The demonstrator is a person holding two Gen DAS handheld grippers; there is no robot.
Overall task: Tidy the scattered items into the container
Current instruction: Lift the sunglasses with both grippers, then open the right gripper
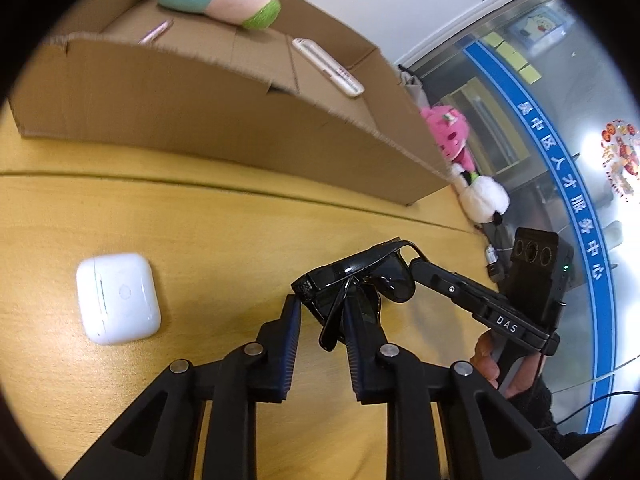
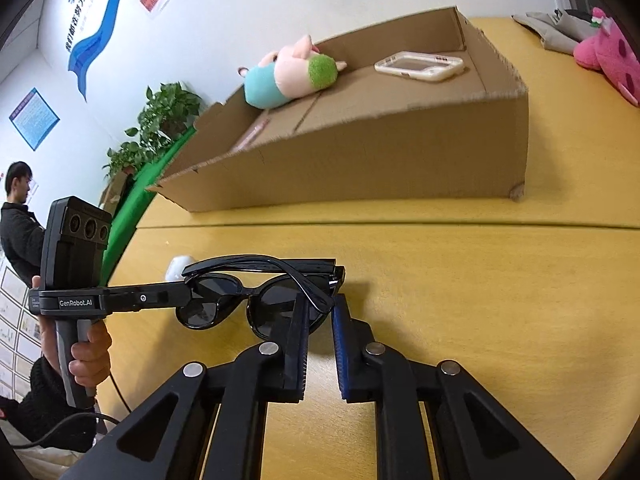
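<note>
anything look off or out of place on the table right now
Mainly the cardboard box: its near wall is cut on a slant with a ragged edge, high at one end, low at the other. Otherwise, the sunglasses and white earbud case remain outside it, the sunglasses pinched at both ends by the left gripper and right gripper.

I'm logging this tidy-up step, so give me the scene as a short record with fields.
held item: sunglasses, folded, one end gripped by each gripper
left gripper: shut on the sunglasses
right gripper: shut on the sunglasses
container: cardboard box, open, behind the sunglasses
already in box: plush toy, white device
still on table: white earbud case
outside box: pink plush
</note>
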